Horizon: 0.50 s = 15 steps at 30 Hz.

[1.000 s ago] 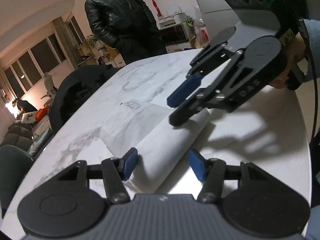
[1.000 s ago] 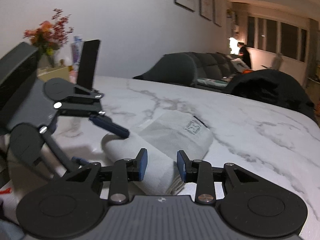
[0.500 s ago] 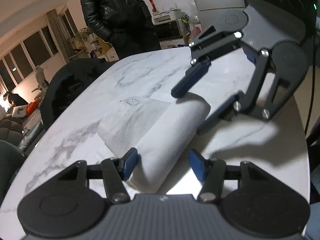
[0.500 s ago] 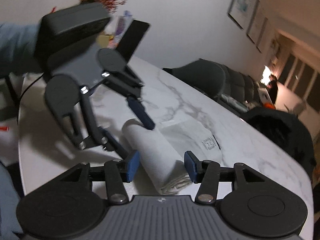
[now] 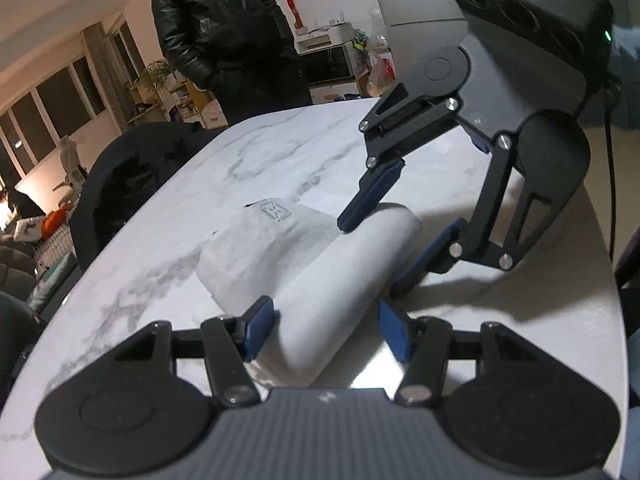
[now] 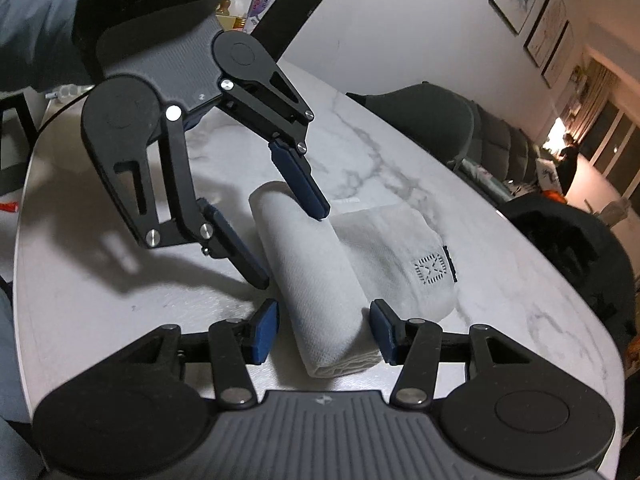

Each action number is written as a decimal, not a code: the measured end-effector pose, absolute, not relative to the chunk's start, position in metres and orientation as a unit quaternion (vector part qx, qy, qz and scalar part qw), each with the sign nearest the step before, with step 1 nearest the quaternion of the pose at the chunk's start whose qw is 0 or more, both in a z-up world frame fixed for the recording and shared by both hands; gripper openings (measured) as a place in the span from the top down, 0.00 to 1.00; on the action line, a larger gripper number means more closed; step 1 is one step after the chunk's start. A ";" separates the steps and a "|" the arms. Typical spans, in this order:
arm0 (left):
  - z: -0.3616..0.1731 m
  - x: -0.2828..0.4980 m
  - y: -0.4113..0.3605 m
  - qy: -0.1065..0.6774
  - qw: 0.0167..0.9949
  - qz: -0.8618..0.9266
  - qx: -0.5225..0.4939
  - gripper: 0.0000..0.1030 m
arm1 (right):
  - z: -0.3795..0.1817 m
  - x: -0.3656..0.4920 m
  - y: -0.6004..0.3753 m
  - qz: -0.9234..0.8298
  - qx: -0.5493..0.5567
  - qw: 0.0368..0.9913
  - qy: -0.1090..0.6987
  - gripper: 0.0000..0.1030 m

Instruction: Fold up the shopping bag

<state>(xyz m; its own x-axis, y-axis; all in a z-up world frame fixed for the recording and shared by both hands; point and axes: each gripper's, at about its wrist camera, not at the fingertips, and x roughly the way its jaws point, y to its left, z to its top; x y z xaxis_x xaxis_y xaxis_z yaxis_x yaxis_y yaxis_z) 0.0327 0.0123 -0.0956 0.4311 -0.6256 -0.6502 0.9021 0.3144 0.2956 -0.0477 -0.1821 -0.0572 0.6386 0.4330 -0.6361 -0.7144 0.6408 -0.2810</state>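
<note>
Looking along the left wrist view, the shopping bag (image 5: 320,264) lies on the marble table (image 5: 280,160), its near part rolled into a soft white tube, its far part flat, with a small stitched patch (image 5: 275,210) at the far end. Left gripper (image 5: 326,330) is spread wide, blue pads either side of the roll's near end, not clamped on it. Right gripper (image 5: 382,248) straddles the far end, jaws parted, one pad above the roll, one low beside it. A person in a black jacket (image 5: 224,36) stands beyond the table

Switching to the right wrist view, the bag (image 6: 320,280) shows a crinkled, woven-looking texture; light and floppy, I'd say, springy enough to unroll if let go. Right gripper (image 6: 324,334) is released too, pads flanking the layered end. Left gripper (image 6: 288,240) brackets the far end, upper pad at or just above the fabric. Best hold looks like pinching across the roll at both ends
</note>
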 end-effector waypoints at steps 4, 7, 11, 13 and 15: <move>-0.100 0.034 0.006 0.210 0.786 -0.481 0.327 0.46 | -0.059 -0.034 -0.190 0.336 -0.226 0.871 0.278 0.51; -0.100 0.039 0.004 0.216 0.789 -0.479 0.319 0.46 | -0.059 -0.025 -0.197 0.340 -0.189 0.876 0.286 0.51; -0.099 0.041 0.006 0.221 0.793 -0.480 0.304 0.46 | -0.059 -0.022 -0.200 0.344 -0.163 0.879 0.289 0.51; -0.098 0.041 0.006 0.225 0.794 -0.477 0.302 0.46 | -0.057 -0.022 -0.201 0.344 -0.162 0.877 0.293 0.51; -0.097 0.038 0.005 0.228 0.795 -0.473 0.304 0.46 | -0.056 -0.024 -0.200 0.344 -0.167 0.875 0.298 0.51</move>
